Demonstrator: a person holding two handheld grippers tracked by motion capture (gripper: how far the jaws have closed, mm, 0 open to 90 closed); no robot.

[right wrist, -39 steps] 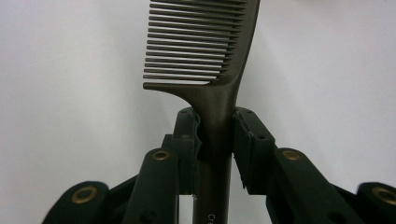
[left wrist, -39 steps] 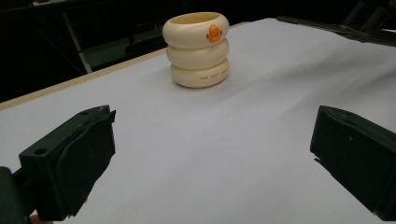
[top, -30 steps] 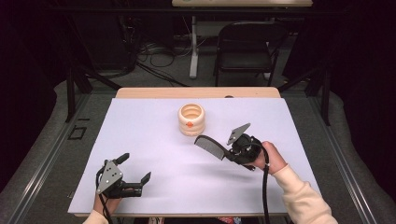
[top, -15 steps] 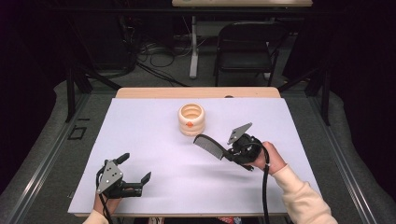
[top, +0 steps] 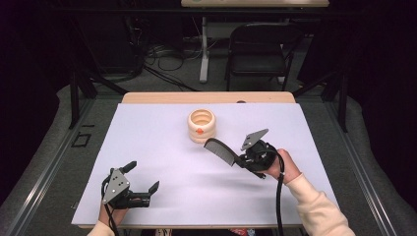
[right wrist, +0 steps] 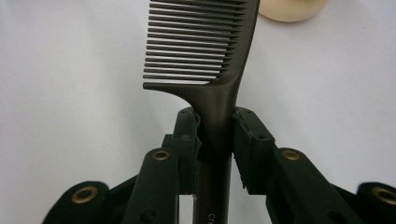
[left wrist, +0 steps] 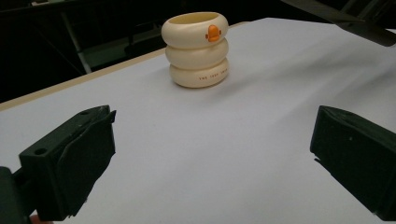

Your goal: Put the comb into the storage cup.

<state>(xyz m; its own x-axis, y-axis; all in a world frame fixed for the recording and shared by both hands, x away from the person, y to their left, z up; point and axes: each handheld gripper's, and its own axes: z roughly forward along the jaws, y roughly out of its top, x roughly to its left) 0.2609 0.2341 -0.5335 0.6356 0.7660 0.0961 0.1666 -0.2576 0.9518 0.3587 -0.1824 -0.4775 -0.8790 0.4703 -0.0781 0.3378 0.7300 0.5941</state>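
A cream ribbed cup (top: pixel 201 126) with an orange mark stands upright near the table's far middle; in the left gripper view the cup (left wrist: pixel 196 49) is ahead, well beyond the jaws. My right gripper (top: pixel 243 160) is shut on the handle of a dark comb (top: pixel 220 151), which points up and left toward the cup, above the table. In the right gripper view the comb (right wrist: pixel 201 46) rises between the pads, teeth to the left, and the gripper (right wrist: pixel 215 135) clamps its handle. My left gripper (top: pixel 143 178) rests at the front left, open, with nothing between its jaws (left wrist: pixel 210 158).
A white sheet (top: pixel 162 142) covers the wooden table (top: pixel 206 98). A black folding chair (top: pixel 258 49), a table leg and cables stand on the floor beyond the far edge. Dark surroundings flank both sides.
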